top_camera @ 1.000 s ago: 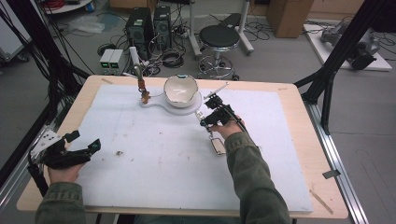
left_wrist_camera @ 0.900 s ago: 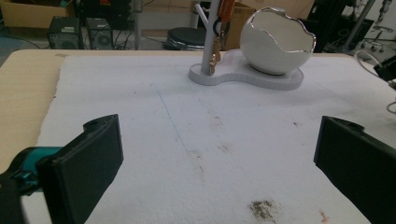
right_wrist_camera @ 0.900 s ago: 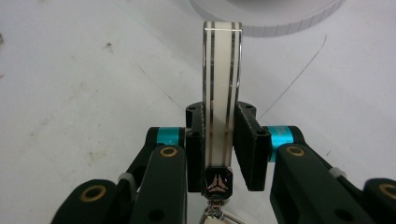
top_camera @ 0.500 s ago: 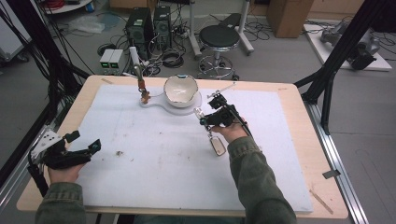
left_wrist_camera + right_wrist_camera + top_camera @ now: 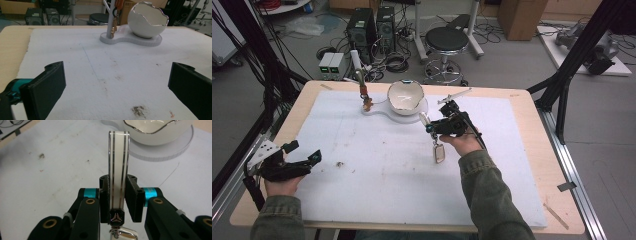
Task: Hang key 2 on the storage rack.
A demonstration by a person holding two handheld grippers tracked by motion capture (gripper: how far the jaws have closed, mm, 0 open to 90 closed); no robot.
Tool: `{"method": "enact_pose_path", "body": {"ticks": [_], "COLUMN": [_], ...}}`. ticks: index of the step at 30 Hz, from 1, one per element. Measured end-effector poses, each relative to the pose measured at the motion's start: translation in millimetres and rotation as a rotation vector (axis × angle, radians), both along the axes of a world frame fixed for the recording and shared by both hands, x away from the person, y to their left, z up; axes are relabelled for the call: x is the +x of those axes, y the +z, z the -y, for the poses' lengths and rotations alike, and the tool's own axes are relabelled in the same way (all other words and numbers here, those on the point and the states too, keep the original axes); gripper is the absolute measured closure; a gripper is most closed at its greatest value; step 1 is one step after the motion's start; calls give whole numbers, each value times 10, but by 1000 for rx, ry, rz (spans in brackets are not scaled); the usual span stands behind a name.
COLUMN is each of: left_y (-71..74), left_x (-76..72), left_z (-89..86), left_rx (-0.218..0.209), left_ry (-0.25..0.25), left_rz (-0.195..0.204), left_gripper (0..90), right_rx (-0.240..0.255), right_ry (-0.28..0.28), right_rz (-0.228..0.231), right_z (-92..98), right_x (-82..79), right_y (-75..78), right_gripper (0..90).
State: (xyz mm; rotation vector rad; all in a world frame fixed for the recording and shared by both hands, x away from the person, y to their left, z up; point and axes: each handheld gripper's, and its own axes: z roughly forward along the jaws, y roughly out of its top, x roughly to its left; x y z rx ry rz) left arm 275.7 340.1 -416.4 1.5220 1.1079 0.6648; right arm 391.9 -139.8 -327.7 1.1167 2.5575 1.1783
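Note:
My right gripper (image 5: 431, 126) (image 5: 119, 195) is shut on a white strap with silver stripes (image 5: 119, 165), which stands up between the jaws. A metal tag (image 5: 439, 152) (image 5: 125, 235) hangs from the strap's lower end over the white mat. Just beyond the strap is a cracked-egg-shaped white bowl (image 5: 405, 95) (image 5: 155, 130) on its white stand (image 5: 376, 110) (image 5: 130, 40). A post with keys (image 5: 364, 95) (image 5: 113, 23) rises from the stand's left end. My left gripper (image 5: 314, 157) (image 5: 115, 85) is held at the table's front left, open with nothing between its jaws.
The white mat (image 5: 387, 185) covers most of the wooden table (image 5: 557, 165). A thin pen-like object (image 5: 454, 93) lies at the back, right of the bowl. A small dark stain (image 5: 339, 164) marks the mat near the left gripper. A stool (image 5: 447, 40) and computer cases (image 5: 372, 25) stand behind the table.
My right gripper has moved left and up toward the bowl with the strap in its jaws. The left gripper has stayed where it was.

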Motion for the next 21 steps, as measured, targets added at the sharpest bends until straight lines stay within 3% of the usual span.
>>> {"method": "enact_pose_path", "body": {"ticks": [6, 9, 21], "left_y": [1, 0, -1], "left_x": [1, 2, 7], "left_z": [14, 12, 27], "left_rx": [-2, -2, 1], "left_ry": [-2, -1, -7], "left_rz": [1, 1, -1], "left_gripper": [18, 18, 18], "right_rx": [48, 95, 170], "right_ry": [12, 37, 93], "right_rz": [21, 42, 81], "right_z": [19, 1, -74], "right_x": [-67, -107, -254], "right_y": [80, 122, 225], "right_gripper": [749, 749, 749]}}
